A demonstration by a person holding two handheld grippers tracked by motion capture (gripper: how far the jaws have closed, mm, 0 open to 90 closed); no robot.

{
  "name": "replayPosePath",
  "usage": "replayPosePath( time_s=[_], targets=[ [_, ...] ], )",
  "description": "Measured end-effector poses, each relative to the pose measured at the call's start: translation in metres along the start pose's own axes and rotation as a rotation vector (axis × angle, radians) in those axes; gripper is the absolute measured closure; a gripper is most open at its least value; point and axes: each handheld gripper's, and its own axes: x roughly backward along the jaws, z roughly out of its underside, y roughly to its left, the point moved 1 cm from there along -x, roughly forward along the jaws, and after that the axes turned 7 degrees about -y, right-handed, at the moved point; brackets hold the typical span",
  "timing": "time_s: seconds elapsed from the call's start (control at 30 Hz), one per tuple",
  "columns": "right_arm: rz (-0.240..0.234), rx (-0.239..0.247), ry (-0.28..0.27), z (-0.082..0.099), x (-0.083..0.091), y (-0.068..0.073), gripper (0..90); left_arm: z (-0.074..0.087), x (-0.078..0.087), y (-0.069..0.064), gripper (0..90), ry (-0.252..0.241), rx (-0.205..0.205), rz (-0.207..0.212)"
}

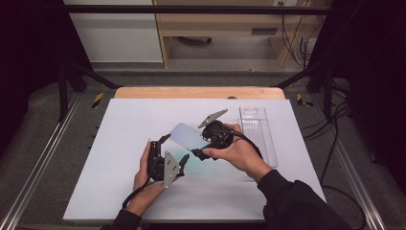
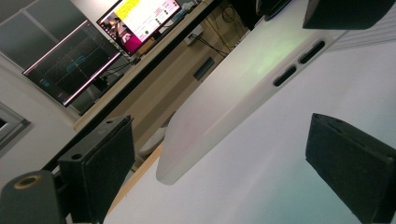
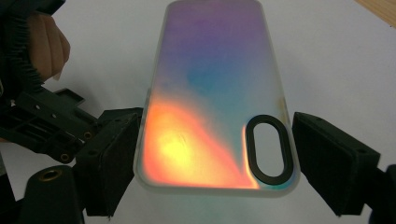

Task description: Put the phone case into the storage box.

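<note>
Right gripper (image 1: 203, 154) has the phone case (image 1: 189, 135) between its 2 jaws at the camera-cutout end; in right gripper view the case (image 3: 210, 93) spans the gap w/ both pads at its long edges, jaws wide but clamped across the case's width, i.e. pinching it. Case is iridescent: purple/blue at far end, orange/yellow near the jaws, black oval ring around the cutout (image 3: 271, 147). From the high view the case is held up off the white mat (image 1: 124, 158), tilted, roughly mid-table, extending up-left from the right gripper toward the far side. Left gripper (image 1: 167, 143) sits just below-left of the case, held in the person's left hand (image 1: 143, 184); its jaws are spread, nothing between the pads. In left gripper view the case's frosted side edge (image 2: 224, 112) w/ 2 button slots runs diagonally between and beyond the 2 black pads (image 2: 345, 168), not touched by either. Right hand (image 1: 242, 153) wraps the right gripper body, dark sleeve behind it. Clear plastic tray (image 1: 258, 134) lies on the mat right of the right hand, apart from the case. Monitors (image 2: 140, 18) in bg of left gripper view.
</note>
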Motion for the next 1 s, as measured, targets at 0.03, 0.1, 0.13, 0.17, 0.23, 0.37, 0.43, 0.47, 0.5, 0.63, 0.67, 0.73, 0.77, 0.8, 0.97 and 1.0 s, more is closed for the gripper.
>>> replayPosePath(
  time_s=[0.03, 0.1, 0.13, 0.17, 0.23, 0.37, 0.43, 0.47, 0.5, 0.63, 0.67, 0.73, 0.77, 0.8, 0.97, 1.0],
  targets=[
    [0.000, 0.000, 0.000, 0.000, 0.000, 0.000, 17.9, 0.000, 0.000, 0.000, 9.3, 0.000, 0.000, 0.000],
    [-0.009, 0.008, 0.001, 0.000, 0.000, 0.001, 17.9, 0.000, 0.000, -0.001, 10.3, 0.001, -0.014, 0.000],
    [-0.009, 0.008, 0.001, 0.000, 0.000, 0.001, 17.9, 0.000, 0.000, -0.001, 10.3, 0.001, -0.018, 0.000],
    [-0.014, 0.008, 0.006, 0.000, 0.000, 0.003, 17.9, 0.000, 0.000, -0.001, 12.5, -0.002, -0.030, 0.002],
    [-0.015, 0.008, 0.009, 0.000, 0.000, 0.004, 17.9, 0.000, 0.000, -0.001, 14.4, -0.003, -0.034, 0.001],
    [-0.022, 0.007, 0.016, -0.001, -0.002, 0.005, 17.8, 0.000, 0.000, -0.002, 20.7, -0.010, -0.054, 0.001],
    [-0.028, 0.001, 0.019, -0.003, -0.003, 0.005, 17.8, 0.000, 0.000, -0.003, 22.1, -0.010, -0.062, 0.003],
    [-0.034, 0.006, 0.024, -0.004, -0.004, 0.006, 17.8, 0.000, 0.000, -0.002, 24.4, -0.012, -0.068, 0.001],
    [-0.034, 0.006, 0.024, -0.004, -0.004, 0.006, 17.8, 0.000, 0.000, -0.002, 26.7, -0.012, -0.068, 0.001],
    [-0.040, 0.008, 0.038, -0.006, -0.007, 0.009, 17.8, 0.001, 0.002, -0.001, 35.8, -0.017, -0.094, -0.002],
    [-0.040, 0.008, 0.038, -0.006, -0.007, 0.009, 17.8, 0.001, 0.002, -0.001, 37.1, -0.017, -0.094, -0.002],
    [-0.043, 0.006, 0.046, -0.008, -0.009, 0.010, 17.8, 0.001, 0.003, 0.000, 40.9, -0.018, -0.097, -0.007],
    [-0.043, 0.007, 0.049, -0.008, -0.010, 0.011, 17.8, 0.001, 0.003, 0.000, 40.9, -0.019, -0.101, -0.011],
    [-0.043, 0.009, 0.050, -0.009, -0.010, 0.011, 17.8, 0.001, 0.004, 0.001, 42.0, -0.019, -0.104, -0.014],
    [-0.047, -0.005, 0.046, -0.012, -0.012, 0.009, 17.8, 0.001, 0.004, 0.000, 49.4, -0.025, -0.118, -0.011],
    [-0.047, -0.004, 0.047, -0.012, -0.012, 0.009, 17.8, 0.001, 0.004, 0.000, 50.9, -0.025, -0.125, -0.008]
  ],
)
